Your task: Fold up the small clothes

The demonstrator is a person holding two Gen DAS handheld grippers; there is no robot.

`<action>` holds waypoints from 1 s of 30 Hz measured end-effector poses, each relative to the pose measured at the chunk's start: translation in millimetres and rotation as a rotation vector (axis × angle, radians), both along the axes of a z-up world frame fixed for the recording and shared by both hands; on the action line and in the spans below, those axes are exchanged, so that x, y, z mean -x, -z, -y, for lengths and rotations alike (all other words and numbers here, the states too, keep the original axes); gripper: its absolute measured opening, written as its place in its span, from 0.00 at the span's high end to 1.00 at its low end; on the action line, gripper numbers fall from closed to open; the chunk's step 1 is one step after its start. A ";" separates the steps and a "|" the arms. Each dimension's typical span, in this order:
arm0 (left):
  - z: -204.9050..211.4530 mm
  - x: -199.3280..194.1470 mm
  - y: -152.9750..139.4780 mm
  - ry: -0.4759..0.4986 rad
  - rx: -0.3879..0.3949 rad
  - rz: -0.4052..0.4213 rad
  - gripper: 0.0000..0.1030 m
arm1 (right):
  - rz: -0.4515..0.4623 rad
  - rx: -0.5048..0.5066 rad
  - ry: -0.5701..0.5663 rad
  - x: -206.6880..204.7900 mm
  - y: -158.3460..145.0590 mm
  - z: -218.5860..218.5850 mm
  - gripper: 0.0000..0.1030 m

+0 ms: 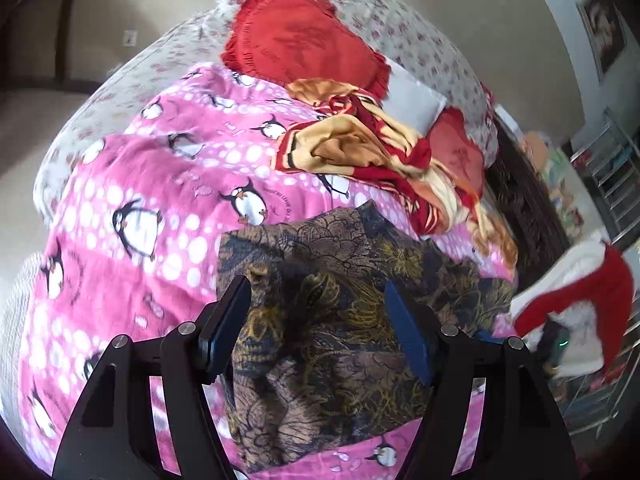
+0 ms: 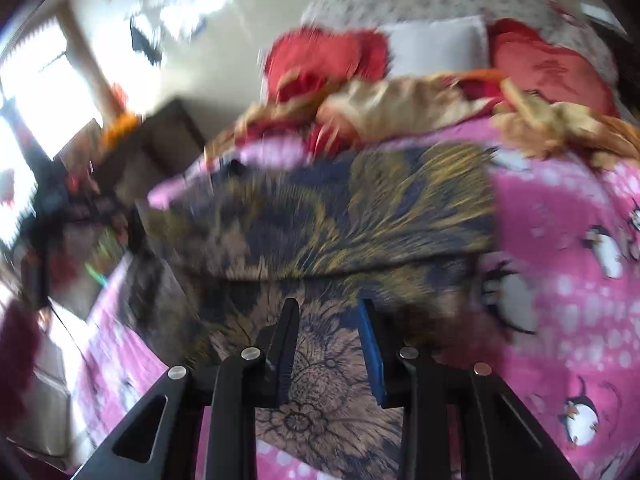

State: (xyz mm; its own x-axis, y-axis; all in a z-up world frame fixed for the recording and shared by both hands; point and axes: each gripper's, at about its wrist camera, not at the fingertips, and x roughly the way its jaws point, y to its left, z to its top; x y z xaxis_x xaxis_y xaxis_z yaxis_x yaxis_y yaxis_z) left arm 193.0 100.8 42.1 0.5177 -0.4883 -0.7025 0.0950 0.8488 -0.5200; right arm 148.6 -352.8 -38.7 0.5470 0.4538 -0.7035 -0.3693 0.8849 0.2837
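Two grippers over one dark floral garment (image 1: 340, 320) spread on pink penguin blanket (image 1: 132, 184). Seen from left wrist, going left to right: blanket with penguins at left, then garment in the middle near the camera, then a red-and-white cloth (image 1: 580, 300) at far right off the bed edge. Farther back, a red frilled cushion (image 1: 296, 36), a rumpled red-and-cream cloth (image 1: 360, 148), a white pillow (image 1: 416, 96).

Left gripper (image 1: 318, 300) spread wide, released, hovering above the garment with nothing between the fingers. Right gripper (image 2: 328, 320) also parted, narrower gap, garment (image 2: 320, 216) directly beneath; contact with the cloth impossible to tell through the blur. Upper half of garment apparently already doubled over the lower, with a fold line running across in the right view.

Likely light, thin, limp fabric: no stiffness, prone to sagging and bunching once lifted, not fragile, probably not slippery on fleece. Best taken by pinching a corner or hem edge, one gripper at each end of the same edge, to keep the layer taut.

No containers in view; a metal rack (image 1: 612, 168) at far right, contents too blurred to name.
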 end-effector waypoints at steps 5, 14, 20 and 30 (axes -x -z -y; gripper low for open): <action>34.1 26.9 14.1 0.189 -0.074 0.012 0.33 | 0.036 0.034 -0.040 -29.6 -1.4 -36.0 0.71; 112.4 16.6 62.1 0.345 -0.267 -0.055 0.33 | 0.104 -0.125 0.128 -111.1 -39.1 -41.1 0.71; 89.4 -23.3 55.2 0.252 -0.198 -0.109 0.33 | 0.150 -0.236 0.051 -65.7 -70.7 -15.8 0.66; 90.7 8.9 55.0 0.320 -0.128 -0.073 0.33 | 0.048 0.161 -0.134 -3.6 12.5 -42.4 0.64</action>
State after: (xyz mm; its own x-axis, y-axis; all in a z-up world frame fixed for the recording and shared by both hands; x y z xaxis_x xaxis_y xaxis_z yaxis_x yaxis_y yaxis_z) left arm 184.1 10.1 -12.9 0.2986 -0.5229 -0.7984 0.3331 0.8410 -0.4263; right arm 152.2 -310.4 -51.2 0.5243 0.4087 -0.7470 -0.4962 0.8596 0.1220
